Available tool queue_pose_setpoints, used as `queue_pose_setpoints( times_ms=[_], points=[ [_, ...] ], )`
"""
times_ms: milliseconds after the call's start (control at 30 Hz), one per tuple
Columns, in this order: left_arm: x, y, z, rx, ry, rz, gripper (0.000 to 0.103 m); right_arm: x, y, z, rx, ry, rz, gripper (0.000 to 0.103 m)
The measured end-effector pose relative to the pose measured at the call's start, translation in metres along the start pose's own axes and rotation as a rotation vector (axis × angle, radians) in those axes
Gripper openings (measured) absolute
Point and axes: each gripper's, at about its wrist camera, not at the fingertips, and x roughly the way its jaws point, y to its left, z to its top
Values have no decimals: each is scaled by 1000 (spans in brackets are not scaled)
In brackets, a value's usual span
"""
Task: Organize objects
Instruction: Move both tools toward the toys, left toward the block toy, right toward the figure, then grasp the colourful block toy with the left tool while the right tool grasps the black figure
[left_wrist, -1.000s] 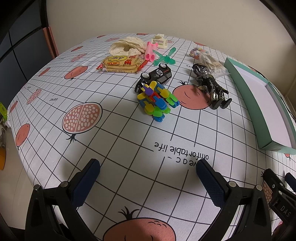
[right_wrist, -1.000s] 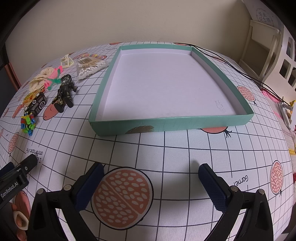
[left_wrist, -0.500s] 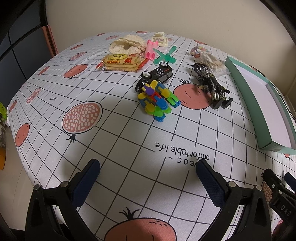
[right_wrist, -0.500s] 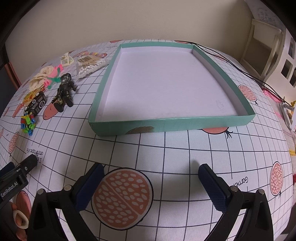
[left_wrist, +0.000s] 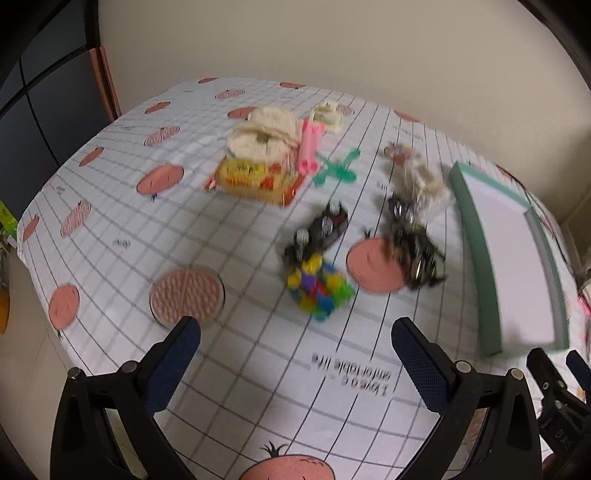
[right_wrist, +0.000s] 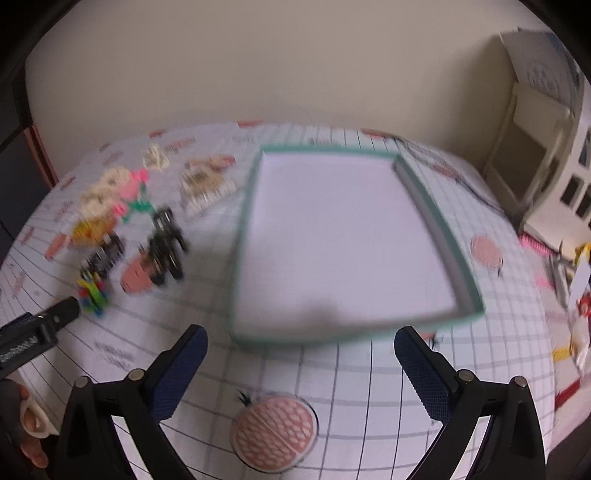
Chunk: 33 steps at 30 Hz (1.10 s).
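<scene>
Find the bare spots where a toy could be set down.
The tray floor is bare. So is the cloth between the building-block toy and the left claw. The toys between the snack packet and tray are crowded.

The right hand-held gripper (right_wrist: 297, 347) hangs wide open over the bench (right_wrist: 369, 380); a green-rimmed tray (right_wrist: 448, 236) lies just ahead, blurred toys (right_wrist: 162, 247) ahead-left.

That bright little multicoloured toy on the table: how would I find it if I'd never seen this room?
Start at the big green-rimmed tray and look across the checked tablecloth to the cluster of toys beside it. The block toy lies nearest the open left gripper, just in front of a black toy car. It alone mixes yellow, green, blue and red.
</scene>
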Motion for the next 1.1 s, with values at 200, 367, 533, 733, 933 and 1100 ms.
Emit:
queue_pose_setpoints(
  times_ms=[200,367,533,733,933,1100],
  points=[
    [-11,8,44,-38,13,-33,103,-18,15,47,-47,-56,53,102],
    [-2,11,62,-76,48,-49,100,-11,30,75,-60,-49,108,101],
    [22,9,66,-105,128,-53,99,16,52,85,-104,-9,132,100],
    [44,2,74,-91,172,-9,98,56,75,92,-167,53,151,96],
    [65,4,64,-97,239,-11,86,82,84,87,-144,106,207,92],
    [75,16,56,-155,296,-14,84,95,92,81,-141,130,233,92]
  ],
)
